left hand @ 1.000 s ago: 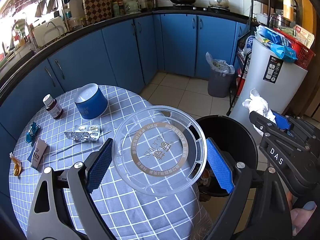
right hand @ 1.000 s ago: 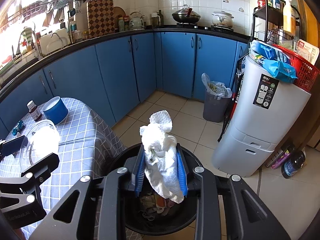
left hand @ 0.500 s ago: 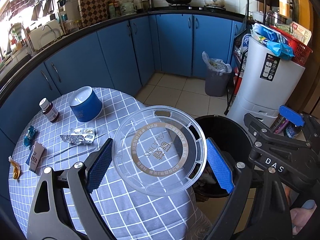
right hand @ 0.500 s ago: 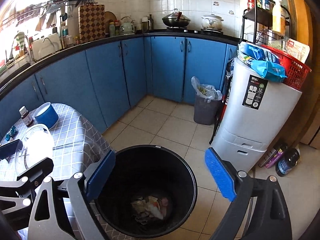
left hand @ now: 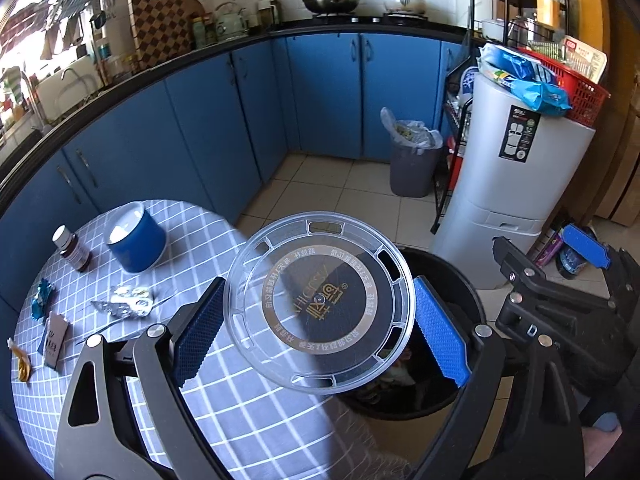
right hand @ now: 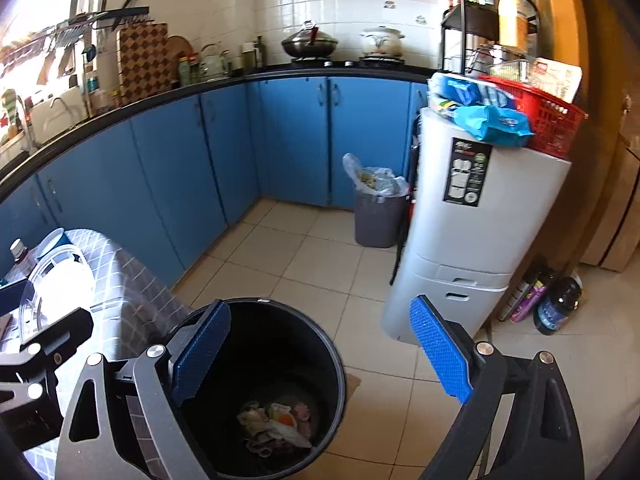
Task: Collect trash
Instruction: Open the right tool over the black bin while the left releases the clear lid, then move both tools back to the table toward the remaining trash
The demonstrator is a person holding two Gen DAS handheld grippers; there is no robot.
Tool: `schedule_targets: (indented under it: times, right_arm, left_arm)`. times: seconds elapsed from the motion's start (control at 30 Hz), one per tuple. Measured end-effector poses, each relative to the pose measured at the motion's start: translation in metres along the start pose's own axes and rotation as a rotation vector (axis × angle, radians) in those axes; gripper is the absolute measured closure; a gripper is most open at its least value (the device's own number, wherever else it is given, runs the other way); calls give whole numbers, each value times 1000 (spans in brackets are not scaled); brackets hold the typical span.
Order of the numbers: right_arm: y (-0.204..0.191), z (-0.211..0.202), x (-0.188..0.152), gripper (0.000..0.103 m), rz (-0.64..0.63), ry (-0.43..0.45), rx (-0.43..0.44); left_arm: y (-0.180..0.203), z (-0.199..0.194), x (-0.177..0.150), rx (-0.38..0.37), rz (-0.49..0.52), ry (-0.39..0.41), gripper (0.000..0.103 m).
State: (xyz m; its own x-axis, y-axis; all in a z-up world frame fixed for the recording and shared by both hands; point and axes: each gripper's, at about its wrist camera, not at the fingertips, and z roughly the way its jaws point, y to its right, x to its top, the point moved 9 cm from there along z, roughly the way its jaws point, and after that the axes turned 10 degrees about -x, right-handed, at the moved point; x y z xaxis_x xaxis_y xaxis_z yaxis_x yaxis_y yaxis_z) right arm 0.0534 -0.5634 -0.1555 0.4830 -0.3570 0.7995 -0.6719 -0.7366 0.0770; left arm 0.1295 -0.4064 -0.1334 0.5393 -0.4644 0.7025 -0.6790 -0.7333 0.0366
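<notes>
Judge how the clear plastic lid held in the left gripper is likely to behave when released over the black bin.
The clear plastic lid looks thin and see-through, so it is probably light and slightly bendy. Its smooth rim meets the left gripper only at two edges, so it may slip. Being wide and flat, it could catch on the black bin rim.

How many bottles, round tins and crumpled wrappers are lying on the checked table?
Brown glass bottle with white cap: 1
Blue round tin: 1
Crumpled wrappers: 2, a blue foil wrapper and an orange wrapper
Total: 4
The clear round plastic lid is held up in the air, so it is not counted.
</notes>
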Motion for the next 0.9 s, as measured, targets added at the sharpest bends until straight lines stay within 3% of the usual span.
schedule_targets:
  times: [0.13, 0.43, 0.9]
  right_arm:
    - [6, 4, -2, 14, 7, -10, -8]
    - [-4, 6, -10, 14, -1, -39, 21]
    - [-92, -32, -3, 14, -103, 12, 150]
  left_arm:
    - [4, 10, 1, -19, -18, -13, 7]
    - [-6, 14, -7, -7, -55, -39, 5]
    - [-96, -32, -33, 114, -185, 5, 5]
